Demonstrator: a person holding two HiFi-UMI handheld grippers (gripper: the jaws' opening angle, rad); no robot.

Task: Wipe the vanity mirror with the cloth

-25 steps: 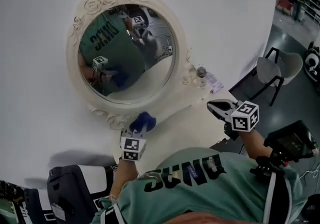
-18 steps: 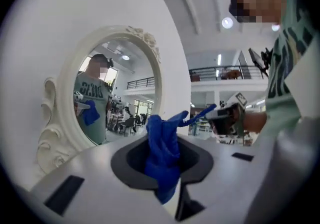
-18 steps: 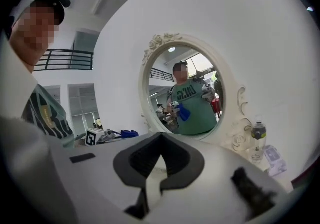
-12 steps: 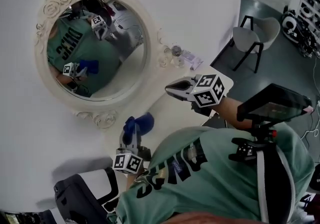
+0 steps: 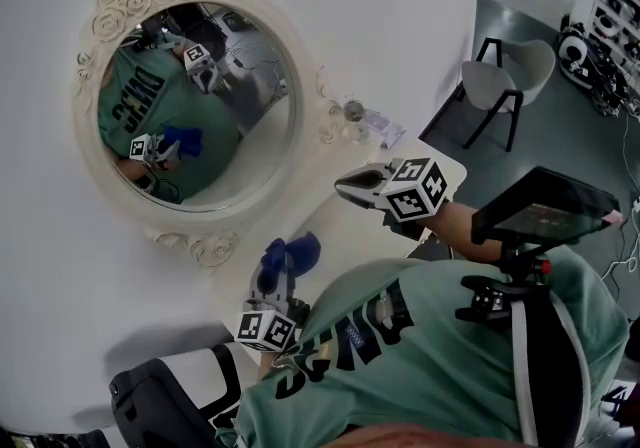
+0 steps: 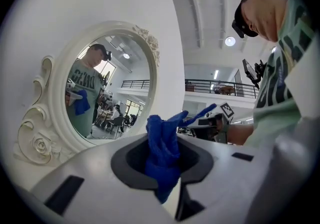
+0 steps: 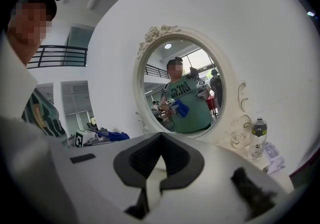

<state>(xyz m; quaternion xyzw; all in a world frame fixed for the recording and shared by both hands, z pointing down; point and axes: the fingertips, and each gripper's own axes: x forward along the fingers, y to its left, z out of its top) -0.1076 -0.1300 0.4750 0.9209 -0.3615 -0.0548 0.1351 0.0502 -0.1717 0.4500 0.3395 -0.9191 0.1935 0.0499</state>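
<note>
the left gripper (image 5: 281, 274) is clenched on the blue cloth (image 5: 291, 254), which is bunched between its jaws and sticks up past the tips in a loose fold. ahead of this gripper and a little to its left stands the vanity mirror (image 5: 190, 106), round, in a cream frame with carved roses, upright on a white table (image 5: 340, 226) against a white wall. the cloth is near the lower edge of the frame but apart from it, and it does not touch the glass. the right gripper (image 5: 345, 183) is held off to the right of the left one, above the table edge, with its jaws drawn together and nothing between them. from the right gripper the mirror lies straight ahead and slightly up, and a small clear bottle (image 7: 258, 138) stands ahead to its right, just beside the frame's foot. the glass reflects the person in a green shirt, both grippers and the blue cloth. beyond the right gripper, on the grey floor, stands a pale chair (image 5: 510, 71).
</note>
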